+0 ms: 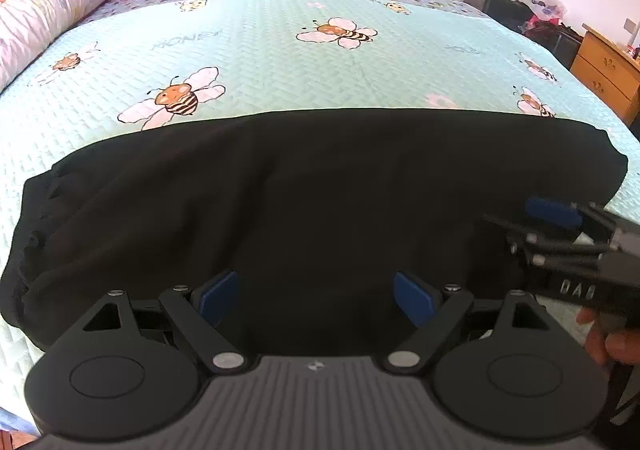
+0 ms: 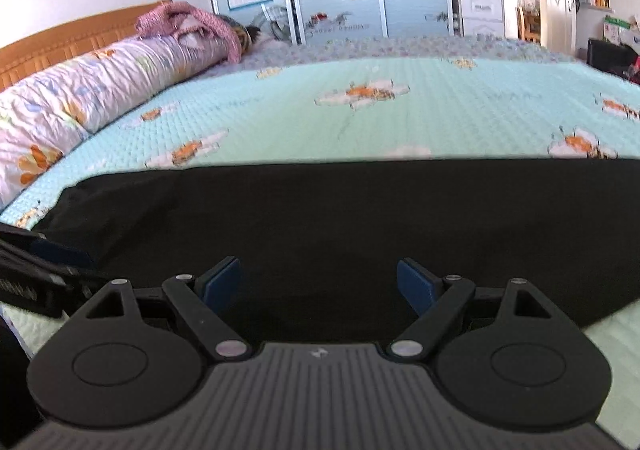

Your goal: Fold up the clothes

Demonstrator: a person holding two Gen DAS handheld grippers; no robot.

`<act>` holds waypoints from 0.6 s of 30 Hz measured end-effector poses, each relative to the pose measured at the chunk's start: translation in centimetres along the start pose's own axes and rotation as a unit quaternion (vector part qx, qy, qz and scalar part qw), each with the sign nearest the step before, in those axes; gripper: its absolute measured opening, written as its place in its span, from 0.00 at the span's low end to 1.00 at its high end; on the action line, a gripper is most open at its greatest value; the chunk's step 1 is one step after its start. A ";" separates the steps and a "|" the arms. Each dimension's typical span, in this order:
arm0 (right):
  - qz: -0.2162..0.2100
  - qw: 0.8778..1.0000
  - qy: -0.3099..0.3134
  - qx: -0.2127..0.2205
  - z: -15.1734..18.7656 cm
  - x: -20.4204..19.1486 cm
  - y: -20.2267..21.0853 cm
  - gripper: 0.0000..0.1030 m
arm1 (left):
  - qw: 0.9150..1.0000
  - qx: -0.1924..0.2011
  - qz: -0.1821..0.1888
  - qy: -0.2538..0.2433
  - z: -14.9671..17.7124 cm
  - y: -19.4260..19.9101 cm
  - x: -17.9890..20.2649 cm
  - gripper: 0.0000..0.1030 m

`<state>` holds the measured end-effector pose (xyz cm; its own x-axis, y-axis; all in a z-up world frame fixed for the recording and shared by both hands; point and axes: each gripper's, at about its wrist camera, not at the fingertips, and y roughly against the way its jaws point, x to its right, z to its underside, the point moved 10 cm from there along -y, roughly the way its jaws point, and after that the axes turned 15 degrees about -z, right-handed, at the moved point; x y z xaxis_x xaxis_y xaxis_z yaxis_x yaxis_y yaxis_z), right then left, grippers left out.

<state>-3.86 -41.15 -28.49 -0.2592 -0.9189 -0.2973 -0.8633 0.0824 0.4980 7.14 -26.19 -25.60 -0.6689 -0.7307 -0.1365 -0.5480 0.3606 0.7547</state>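
garment: black cloth (image 1: 304,202), spread wide across the near part of the bed (image 1: 280,62), on the bee-print cover. Far edge straight, and it reads as one flat band.
shape: left end gathered and wavy, maybe a waistband or cuff; right end rounded. Can't tell whether it is trousers, a skirt or a top.
fold state: long flat band fits both a piece already folded once lengthwise and a piece only smoothed flat. Layers don't show on black.
left tongs: (image 1: 316,298) open wide, blue pads well apart, nothing between them. Hovering over the near middle of the cloth.
right tongs: (image 2: 320,286) open wide too, empty, over the near edge toward the cloth's right half. In the left view they come in from the right, low over the cloth.
handling: soft, light, limp. It will sag and drag, not hold shape. Matte knit look, so probably not slippery; the quilted cover adds friction and the cloth may creep or bunch if pulled flat.
grip points: pinch at edges or corners, both layers if it is doubled. The gathered left end is the thickest and safest bite. A mid-panel pinch would only tent the fabric.
risk: catching the cover along with the cloth; uneven lift skews the fold.
background: rolled quilt (image 2: 80,98) at the headboard, well apart.
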 end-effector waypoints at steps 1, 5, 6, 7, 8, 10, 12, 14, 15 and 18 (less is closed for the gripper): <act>0.002 1.000 -0.003 -0.006 0.5 0.2 0.0 0.83 | 1.000 0.001 -0.004 -0.003 -0.1 0.0 0.0 0.85; 0.012 1.000 -0.002 -0.012 1.4 0.6 0.6 0.83 | 1.000 0.006 -0.008 -0.013 -0.4 0.4 0.3 0.85; 0.014 1.000 0.000 -0.013 1.5 0.5 0.8 0.83 | 1.000 0.008 -0.007 -0.015 -0.5 0.5 0.4 0.85; 0.015 1.000 0.002 -0.015 1.6 0.5 1.0 0.83 | 1.000 0.009 -0.006 -0.016 -0.5 0.6 0.5 0.85; 0.016 1.000 0.004 -0.015 1.6 0.3 1.2 0.83 | 1.000 0.010 -0.005 -0.017 -0.5 0.6 0.5 0.85; 0.015 1.000 0.008 -0.012 1.4 0.0 1.6 0.83 | 1.000 0.009 -0.007 -0.017 -0.4 0.5 0.4 0.85; 0.010 1.000 0.013 -0.005 1.0 -0.5 1.9 0.83 | 1.000 0.004 -0.008 -0.015 -0.3 0.2 0.2 0.85; 0.004 1.000 0.021 -0.003 0.5 -1.0 1.7 0.83 | 1.000 0.002 -0.011 -0.013 -0.1 0.1 0.0 0.85; 0.002 1.000 0.026 -0.006 0.4 -1.2 1.2 0.83 | 1.000 0.001 -0.010 -0.012 0.0 0.0 0.0 0.85; -0.006 0.999 0.039 -0.015 0.0 -1.8 0.0 0.83 | 1.000 -0.005 -0.008 -0.012 0.3 -0.1 0.0 0.85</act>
<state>-3.42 -39.47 -27.93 -0.2140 -0.9472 -0.2388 -0.8525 0.0618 0.5190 7.07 -26.02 -25.93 -0.6724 -0.7217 -0.1644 -0.5538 0.3433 0.7586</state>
